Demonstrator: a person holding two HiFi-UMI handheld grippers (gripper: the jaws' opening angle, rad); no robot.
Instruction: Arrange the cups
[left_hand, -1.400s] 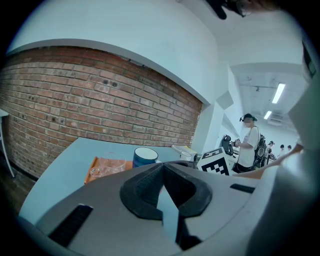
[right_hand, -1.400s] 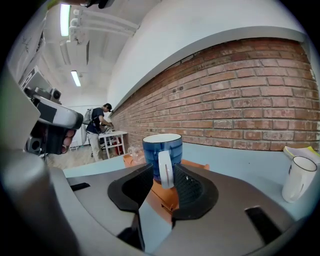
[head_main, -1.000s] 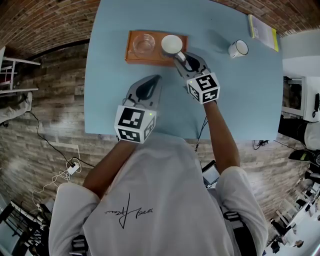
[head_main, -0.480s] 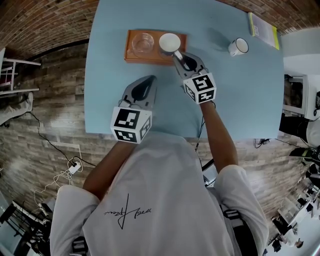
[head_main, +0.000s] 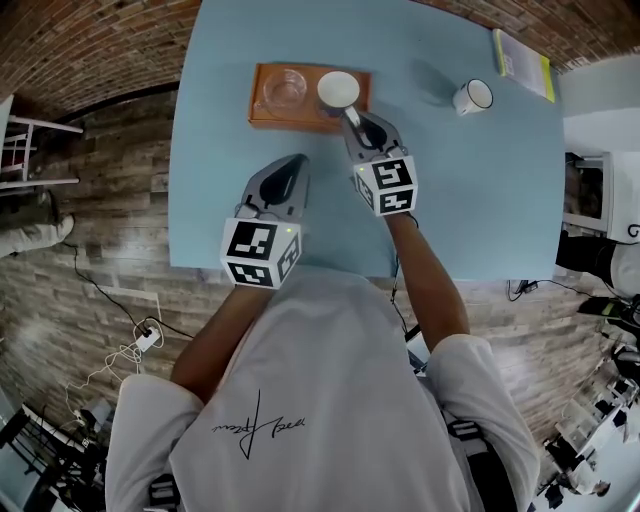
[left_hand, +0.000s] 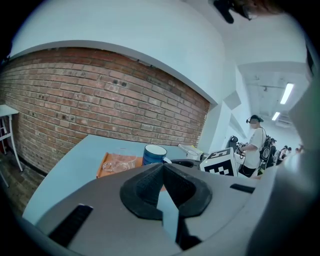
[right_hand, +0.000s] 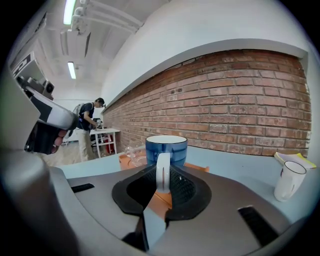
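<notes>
A blue mug (head_main: 339, 89) with a white inside stands on the right half of an orange tray (head_main: 305, 118). A clear glass cup (head_main: 285, 88) stands on the tray's left half. My right gripper (head_main: 352, 115) reaches the mug from the near side. Its jaws are closing, with the mug's white handle (right_hand: 162, 172) upright between the pads, which touch it on both sides. My left gripper (head_main: 298, 160) hovers shut and holds nothing over the table, nearer to me and left of the tray. A white mug (head_main: 474, 96) stands alone at the far right.
A yellow-edged booklet (head_main: 522, 55) lies at the blue table's (head_main: 220, 200) far right corner. A brick wall runs behind the table. In the left gripper view a person (left_hand: 254, 145) stands far off to the right.
My right gripper's jaws have narrowed onto the blue mug's handle. The left gripper has kept its place and stayed shut.
</notes>
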